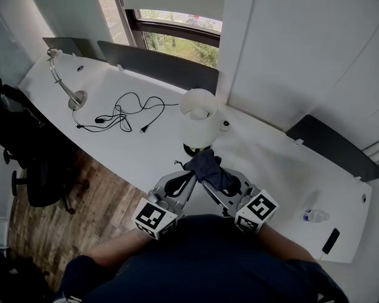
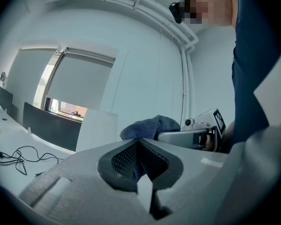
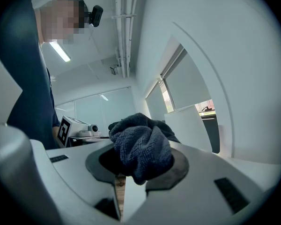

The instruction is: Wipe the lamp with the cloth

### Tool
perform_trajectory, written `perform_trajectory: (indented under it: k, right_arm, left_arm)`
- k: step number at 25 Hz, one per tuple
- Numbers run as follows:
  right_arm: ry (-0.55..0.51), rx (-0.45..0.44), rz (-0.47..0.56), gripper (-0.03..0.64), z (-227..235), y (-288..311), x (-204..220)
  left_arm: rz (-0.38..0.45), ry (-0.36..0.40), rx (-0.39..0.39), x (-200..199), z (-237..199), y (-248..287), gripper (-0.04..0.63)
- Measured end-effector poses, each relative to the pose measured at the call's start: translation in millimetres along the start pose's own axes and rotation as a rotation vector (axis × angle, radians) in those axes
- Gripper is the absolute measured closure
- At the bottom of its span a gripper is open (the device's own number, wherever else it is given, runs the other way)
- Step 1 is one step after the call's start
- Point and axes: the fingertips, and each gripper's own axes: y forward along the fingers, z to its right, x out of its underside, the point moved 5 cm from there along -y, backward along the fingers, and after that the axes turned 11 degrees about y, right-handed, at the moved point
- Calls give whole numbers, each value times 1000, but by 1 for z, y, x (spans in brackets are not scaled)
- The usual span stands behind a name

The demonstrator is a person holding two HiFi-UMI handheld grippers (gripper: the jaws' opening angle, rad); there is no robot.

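Note:
A white table lamp [image 1: 198, 120] stands on the white desk [image 1: 271, 163], just beyond both grippers. A dark blue cloth [image 1: 210, 168] is bunched between the gripper tips, in front of the lamp's base. My right gripper [image 1: 212, 177] is shut on the cloth [image 3: 141, 150], which fills its jaws [image 3: 139, 165]. My left gripper [image 1: 187, 174] is shut too, with a strip of the cloth [image 2: 149, 125] caught between its pads [image 2: 137, 144]. The lamp's shade [image 2: 96, 128] shows pale behind the left jaws and also in the right gripper view [image 3: 193, 125].
A black cable [image 1: 123, 113] lies coiled on the desk left of the lamp, by a gooseneck lamp [image 1: 64, 86]. A bottle [image 1: 316, 216] and a phone [image 1: 331, 240] lie at the right end. A black chair [image 1: 28, 163] stands left of the desk.

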Motion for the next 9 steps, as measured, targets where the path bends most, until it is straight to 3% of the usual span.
perform_trajectory:
  k: [9]
  right_arm:
    - [8, -1, -7, 486, 0, -3, 3]
  left_arm:
    - [-3, 1, -4, 0, 3, -1, 589]
